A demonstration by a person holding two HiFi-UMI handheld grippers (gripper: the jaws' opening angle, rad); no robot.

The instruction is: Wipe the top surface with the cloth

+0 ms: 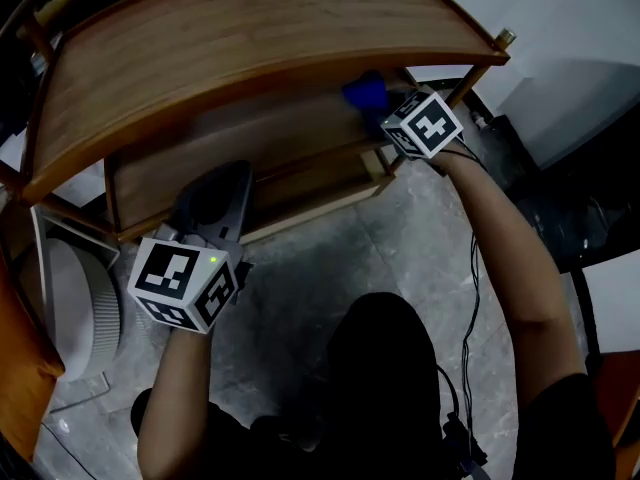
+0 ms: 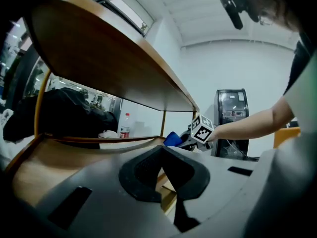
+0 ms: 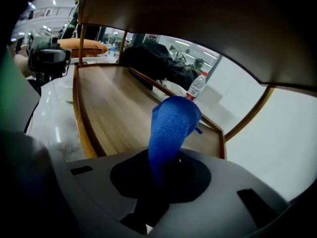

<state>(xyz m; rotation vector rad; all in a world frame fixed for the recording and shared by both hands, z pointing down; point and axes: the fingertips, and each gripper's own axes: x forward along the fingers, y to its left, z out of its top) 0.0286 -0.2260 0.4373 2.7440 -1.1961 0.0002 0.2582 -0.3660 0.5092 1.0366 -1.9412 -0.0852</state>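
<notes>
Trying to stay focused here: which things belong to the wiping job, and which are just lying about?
Job:
blue cloth
right gripper, jaws shut on it
top surface of the shelf

Lying about:
water bottle
dark bundle
white round appliance
left gripper, jaws shut, empty

The left gripper (image 1: 214, 196) sits at 8 o'clock in the head view, with its marker cube nearest the person and its jaws pointing toward 12. In the left gripper view the jaws are pressed together with nothing between them. The bare left forearm (image 1: 178, 393) rises from 7 o'clock. The bare right arm (image 1: 515, 268) stretches from 5 o'clock toward 1 o'clock. There the right gripper (image 1: 388, 116) reaches forward, its jaws clamped on a blue cloth (image 3: 171, 128).
</notes>
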